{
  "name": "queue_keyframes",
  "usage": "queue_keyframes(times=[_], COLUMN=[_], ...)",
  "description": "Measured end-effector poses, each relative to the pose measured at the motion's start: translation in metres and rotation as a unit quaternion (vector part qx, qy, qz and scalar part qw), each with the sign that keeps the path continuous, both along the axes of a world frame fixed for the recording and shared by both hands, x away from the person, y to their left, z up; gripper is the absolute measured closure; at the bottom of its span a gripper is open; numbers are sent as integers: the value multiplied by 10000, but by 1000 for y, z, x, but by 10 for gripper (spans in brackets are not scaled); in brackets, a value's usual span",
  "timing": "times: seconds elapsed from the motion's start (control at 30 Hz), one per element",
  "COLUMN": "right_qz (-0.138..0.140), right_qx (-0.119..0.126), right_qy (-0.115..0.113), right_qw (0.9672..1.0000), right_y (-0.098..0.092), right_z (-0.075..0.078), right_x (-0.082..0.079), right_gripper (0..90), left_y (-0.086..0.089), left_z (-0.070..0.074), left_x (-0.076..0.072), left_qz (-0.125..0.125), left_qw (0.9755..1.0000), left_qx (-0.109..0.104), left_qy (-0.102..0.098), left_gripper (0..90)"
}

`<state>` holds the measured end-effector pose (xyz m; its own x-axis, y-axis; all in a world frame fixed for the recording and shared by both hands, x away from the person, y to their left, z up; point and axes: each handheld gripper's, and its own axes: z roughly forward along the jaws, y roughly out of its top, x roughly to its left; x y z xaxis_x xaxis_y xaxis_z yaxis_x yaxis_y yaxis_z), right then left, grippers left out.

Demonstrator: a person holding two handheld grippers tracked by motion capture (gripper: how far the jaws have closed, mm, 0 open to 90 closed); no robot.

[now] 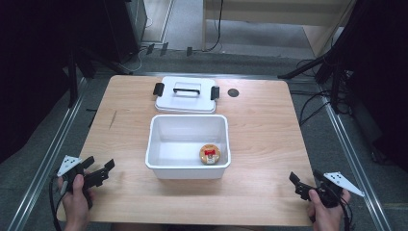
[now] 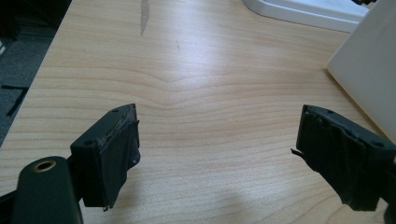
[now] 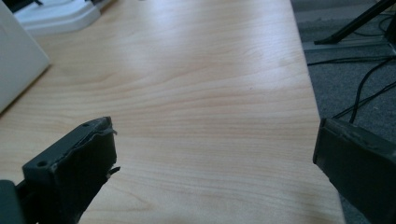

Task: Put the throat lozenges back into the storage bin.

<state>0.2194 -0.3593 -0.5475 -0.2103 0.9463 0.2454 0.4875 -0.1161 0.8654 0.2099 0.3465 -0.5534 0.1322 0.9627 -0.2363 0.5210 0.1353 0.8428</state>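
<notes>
A: High view. White bin (image 1: 187, 144) sits mid-table, open. A small round container (image 1: 210, 154) lies inside, against the near right corner. The lid (image 1: 186, 94) with black handle and clips rests flat just behind the bin, touching or nearly so. Left gripper (image 1: 98, 174) and right gripper (image 1: 299, 185) are at the near corners of the table (image 1: 260, 139), well apart from the bin, holding nothing.

B: Left gripper view?

A: Jaws spread wide over bare wood; the bin wall (image 2: 369, 79) is at the right, and the lid's edge (image 2: 303, 11) is far ahead.

B: Right gripper view?

A: Jaws also wide apart, empty. Bin corner (image 3: 18, 65) at left, lid (image 3: 60, 16) beyond.

B: Likely step?

A: My judgement: fetch the lid and close the bin. Best to take both short ends by the clips, one gripper each, lift it level, lower it square on the rim, avoid nudging the bin.
</notes>
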Motion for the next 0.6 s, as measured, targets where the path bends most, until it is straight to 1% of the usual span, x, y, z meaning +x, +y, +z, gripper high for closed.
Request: queue_keyframes(times=[0.03, 0.1, 0.13, 0.2, 0.23, 0.37, 0.4, 0.43, 0.47, 0.5, 0.53, 0.6], right_qz=[0, -59, -79, -69, -74, 4, 69, 69, 101, 140, 140, 150], right_qx=[0, 101, 205, 236, 251, 203, 201, 201, 214, 263, 263, 300], right_qy=[0, -40, -60, -52, -43, -36, -25, -25, -22, 13, 13, 59], right_qw=[10000, 9999, 9997, 9997, 9996, 9998, 9998, 9998, 9997, 9996, 9996, 9994], right_y=[0, -2, -3, -4, -4, -1, -1, -1, -1, -2, -2, -2], right_z=[0, 0, 0, -1, -1, -1, -1, -1, -1, -1, -1, -1], right_x=[0, -1, -1, -1, -2, -2, -1, -1, -1, 0, 0, 1], right_gripper=[0, 0, 0, 0, 0, 0, 0, 0, 0, 0, 0, 0], left_y=[0, 0, -1, 0, 0, 2, 1, 2, 1, 1, 1, 2], left_z=[0, 0, 0, 0, 0, 0, 0, 0, 0, 0, 0, 0], left_x=[0, 0, 0, -1, -1, -3, -4, -4, -6, -8, -8, -10], left_qz=[4, 1, 11, 14, 37, 92, 126, 149, 214, 356, 356, 438], left_qw=[10000, 10000, 10000, 10000, 10000, 9999, 9998, 9998, 9996, 9990, 9990, 9986], left_qx=[7, 27, 29, 28, -5, -53, -66, -60, -64, -80, -80, -89], left_qy=[0, 4, -1, -26, -47, -98, -122, -125, -172, -240, -240, -286], left_gripper=[140, 140, 139, 139, 139, 139, 139, 139, 139, 139, 139, 139])
